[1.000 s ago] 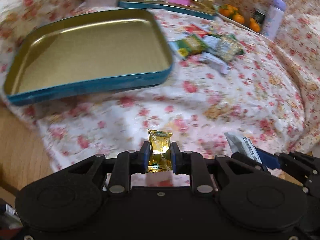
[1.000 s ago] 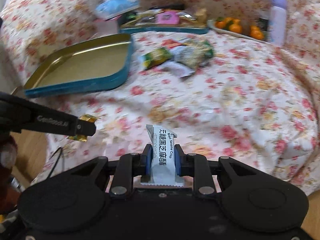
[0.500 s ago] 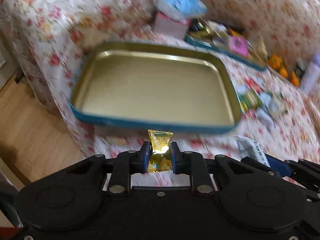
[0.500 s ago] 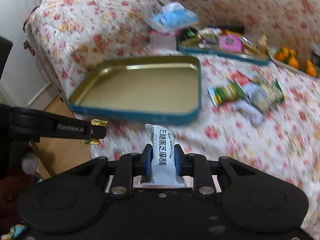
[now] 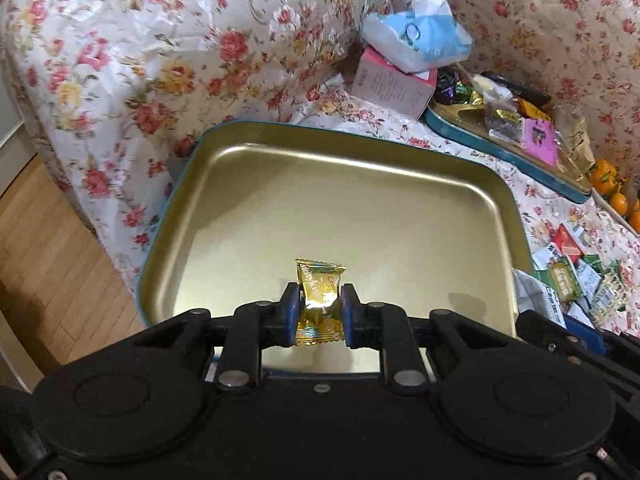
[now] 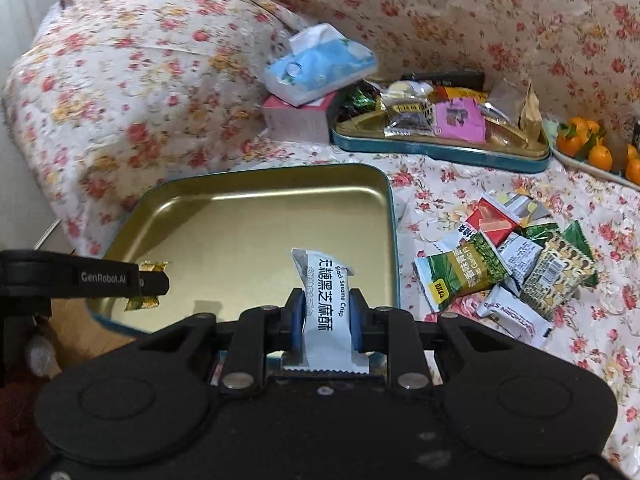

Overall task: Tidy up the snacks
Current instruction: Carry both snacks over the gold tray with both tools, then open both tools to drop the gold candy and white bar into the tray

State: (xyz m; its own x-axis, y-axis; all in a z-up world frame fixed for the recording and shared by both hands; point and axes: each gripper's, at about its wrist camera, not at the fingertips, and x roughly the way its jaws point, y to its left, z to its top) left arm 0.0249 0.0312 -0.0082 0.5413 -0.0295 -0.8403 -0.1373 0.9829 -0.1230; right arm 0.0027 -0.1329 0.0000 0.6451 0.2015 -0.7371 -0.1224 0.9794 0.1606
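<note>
Snacks are the job here, and two of them are in the air: the left tongs (image 5: 320,312) are clenched on a gold foil candy (image 5: 320,300), and the right tongs (image 6: 325,312) are clenched on a white sachet (image 6: 326,304) printed "Black Sesame Crisp". Both sets of tongs hang over the near edge of the empty tin tray (image 6: 394,216), a gold-lined tray with a teal outer wall that lies on the flower-patterned sofa cover (image 6: 140,80); nothing lies in it yet, so I judge the sorting into this tray to be at its very start, with the first two pieces about to be dropped. Just to the right of the tray a loose pile of snack packets (image 6: 516,260) waits on the cover; I count about eight there, though they overlap and the number is uncertain. Further back sits a second teal tray (image 6: 440,152), already crowded with wrapped sweets and packets, too jumbled to count. Beside it stands one pink box (image 6: 296,120) with one blue-and-white tissue pack (image 6: 320,66) on top. At the far right is a dish of small oranges (image 6: 588,148), at least five showing. So: two trays, two snacks in hand, one pile left to clear.
</note>
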